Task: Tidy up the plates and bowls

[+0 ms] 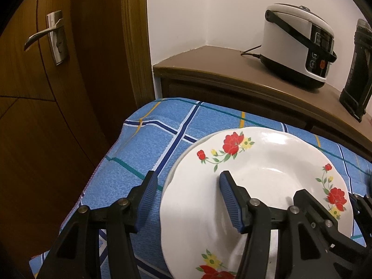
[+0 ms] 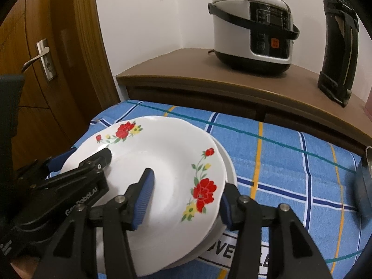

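Flowered plate flat on blue checked cloth, toward cloth's left far corner. Top of a small stack: plain rim of a 2nd plate peeking out beneath on the right side. Red and yellow blooms round the rim, centre bare white.

Left gripper low over cloth's left part, jaws about half apart, astride the plate's left rim: one finger outside, above bare cloth, other finger over the plate's well. Pads not squeezing the rim, gap on both sides. Nothing gripped. Touching the china or just above it: can't tell.

Right gripper over cloth's middle, jaws approx. half apart too, astride the plate's right rim: inner finger above the well, outer finger just beside the stack's edge, above the cloth. No clamp on the rim. Nothing held.

Both tools angled downward, facing each other across the plate.

Beyond cloth's far edge: brown cabinet w/ white rice cooker and tall dark flask on top. Left of cloth: wooden door w/ metal handle. At cloth's right edge: blurred metal item, unidentifiable.
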Motion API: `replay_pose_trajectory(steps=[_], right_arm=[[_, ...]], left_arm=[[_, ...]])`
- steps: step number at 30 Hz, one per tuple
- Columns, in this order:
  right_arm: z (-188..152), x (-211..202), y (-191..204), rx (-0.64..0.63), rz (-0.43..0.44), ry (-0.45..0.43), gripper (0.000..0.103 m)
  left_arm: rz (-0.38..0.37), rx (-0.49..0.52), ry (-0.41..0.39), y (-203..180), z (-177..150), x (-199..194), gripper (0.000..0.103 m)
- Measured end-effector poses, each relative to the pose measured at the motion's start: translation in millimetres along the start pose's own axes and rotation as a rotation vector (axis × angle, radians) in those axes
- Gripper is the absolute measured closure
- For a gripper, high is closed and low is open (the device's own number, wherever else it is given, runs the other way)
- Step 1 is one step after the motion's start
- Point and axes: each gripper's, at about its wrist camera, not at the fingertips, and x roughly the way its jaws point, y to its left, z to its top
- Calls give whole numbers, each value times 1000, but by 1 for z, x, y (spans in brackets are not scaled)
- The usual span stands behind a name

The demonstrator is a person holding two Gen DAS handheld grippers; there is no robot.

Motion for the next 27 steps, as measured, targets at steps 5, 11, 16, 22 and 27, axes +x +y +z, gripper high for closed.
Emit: replay_pose_trajectory(steps=[5,11,16,22,27], right_arm=[[-1,-2,1,-7,-7,-5,53],[-2,-4,1,-10,-12,-11,54],[-3,-6,0,-4,3,-6,54],[-3,-9,-1,-1,16,-1,55],[-4,-12,0,0,17,-1,55]], left_arm=[[7,6,-2,-1,0,0,44],[14,13,-4,-2,1,-1,44],[10,14,-2,-2,1,-1,44],[15,25,-3,-4,1,-1,44],[18,25,-4,-5,1,-1,44]])
